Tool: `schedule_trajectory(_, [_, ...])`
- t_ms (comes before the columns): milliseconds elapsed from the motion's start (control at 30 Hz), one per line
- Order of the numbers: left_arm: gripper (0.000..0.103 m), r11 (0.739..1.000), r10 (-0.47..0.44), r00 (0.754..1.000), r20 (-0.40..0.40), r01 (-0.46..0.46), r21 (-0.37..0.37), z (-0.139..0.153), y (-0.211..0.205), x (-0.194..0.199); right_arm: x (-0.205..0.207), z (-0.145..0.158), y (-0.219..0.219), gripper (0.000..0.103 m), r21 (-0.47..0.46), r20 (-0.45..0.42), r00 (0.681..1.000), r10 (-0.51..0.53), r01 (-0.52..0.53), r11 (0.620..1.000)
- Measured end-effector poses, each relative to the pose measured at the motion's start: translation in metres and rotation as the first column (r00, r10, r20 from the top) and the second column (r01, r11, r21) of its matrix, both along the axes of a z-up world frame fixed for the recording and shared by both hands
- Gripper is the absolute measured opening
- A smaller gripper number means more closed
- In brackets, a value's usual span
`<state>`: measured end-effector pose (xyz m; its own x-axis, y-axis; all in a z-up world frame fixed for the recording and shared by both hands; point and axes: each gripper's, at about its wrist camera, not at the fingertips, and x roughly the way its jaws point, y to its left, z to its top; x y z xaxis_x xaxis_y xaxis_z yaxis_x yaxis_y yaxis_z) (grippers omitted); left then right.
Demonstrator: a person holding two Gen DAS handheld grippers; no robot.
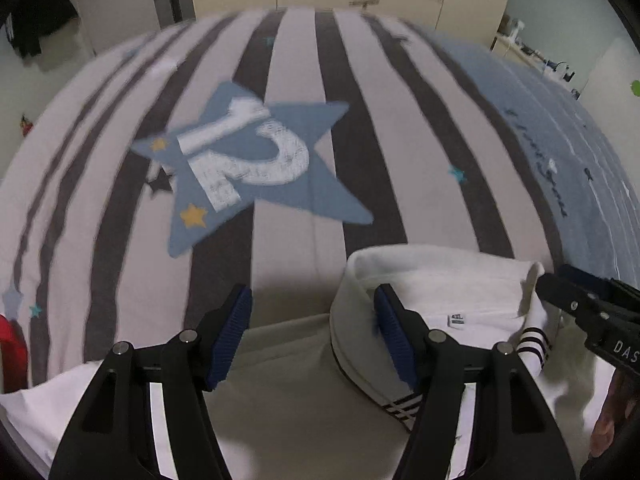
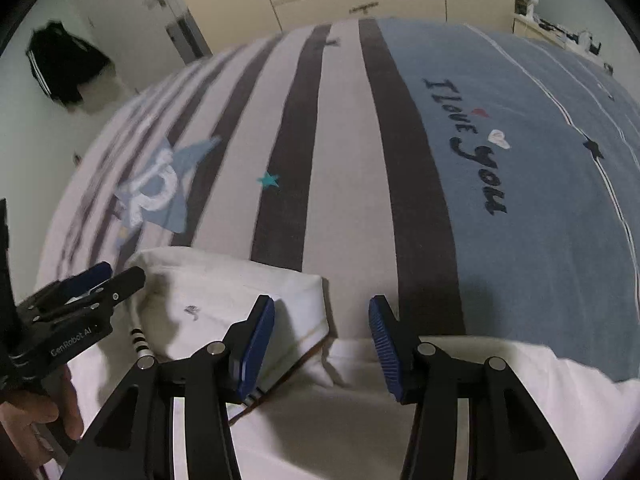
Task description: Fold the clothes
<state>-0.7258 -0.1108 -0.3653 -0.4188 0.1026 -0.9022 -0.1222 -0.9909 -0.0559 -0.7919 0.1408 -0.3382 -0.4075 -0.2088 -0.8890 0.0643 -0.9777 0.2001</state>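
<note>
A white garment (image 1: 440, 292) lies on the bed (image 1: 300, 60), low in both frames, its folded collar end in the lower right of the left wrist view. The left gripper (image 1: 312, 332) stands apart, nothing pinched; the right gripper (image 2: 322, 344) likewise gapes over cloth. I'd judge the fabric light, soft and floppy, best taken at a hem or corner where layers bunch. Only the left wrist view shows the neck label (image 1: 456, 320) and the big star (image 1: 248, 168) clearly; the right wrist view alone shows the "I love you" lettering (image 2: 468, 140).
</note>
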Motion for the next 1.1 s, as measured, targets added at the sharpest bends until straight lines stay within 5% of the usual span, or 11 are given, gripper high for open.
schedule_trajectory(100, [0.02,0.999,-0.054,0.998,0.018,0.053,0.002,-0.005,0.006,-0.001,-0.016,-0.006,-0.004,0.045,0.03,0.073,0.997,-0.004,0.002,1.0])
schedule_trajectory(167, [0.012,0.997,-0.081,0.997,-0.004,0.081,-0.006,-0.004,0.013,0.001,-0.025,-0.011,-0.01,0.045,0.055,0.127,0.992,0.01,-0.017,0.998])
schedule_trajectory(200, [0.012,0.996,-0.09,0.996,-0.018,0.09,-0.018,-0.002,0.016,0.002,-0.026,-0.012,-0.013,0.043,0.068,0.128,0.991,0.027,-0.036,0.997])
schedule_trajectory(300, [0.01,0.998,-0.062,0.997,-0.04,0.063,0.013,0.0,0.013,0.001,-0.028,-0.011,-0.023,0.014,0.087,0.128,0.989,0.079,-0.091,0.992])
schedule_trajectory(500, [0.009,0.997,-0.004,0.987,-0.158,0.016,0.073,0.024,0.001,0.001,-0.029,0.011,-0.024,0.007,0.082,0.0,0.999,0.049,-0.049,0.995])
schedule_trajectory(600, [0.009,0.995,0.046,0.992,-0.115,-0.034,0.099,0.012,-0.009,-0.012,-0.03,0.029,-0.032,0.006,0.075,-0.103,0.992,0.074,-0.066,0.995])
schedule_trajectory(767, [0.009,0.99,0.077,0.995,-0.063,-0.069,0.125,-0.008,-0.018,-0.019,-0.043,0.021,-0.039,0.003,0.079,-0.123,0.986,0.113,-0.104,0.991])
schedule_trajectory(867, [0.016,0.98,0.105,0.993,-0.059,-0.093,0.178,-0.003,-0.024,-0.016,-0.042,0.014,-0.035,0.003,0.084,-0.108,0.987,0.118,-0.109,0.99])
schedule_trajectory(1000, [0.055,0.946,0.208,0.963,-0.171,-0.153,0.287,0.026,-0.054,-0.004,-0.023,0.032,-0.007,0.004,0.003,-0.182,0.982,0.048,-0.048,0.999])
schedule_trajectory(1100, [0.055,0.951,0.213,0.952,-0.219,-0.151,0.27,0.037,-0.07,0.016,0.001,0.045,0.012,0.007,-0.033,-0.236,0.972,0.02,-0.029,0.999])
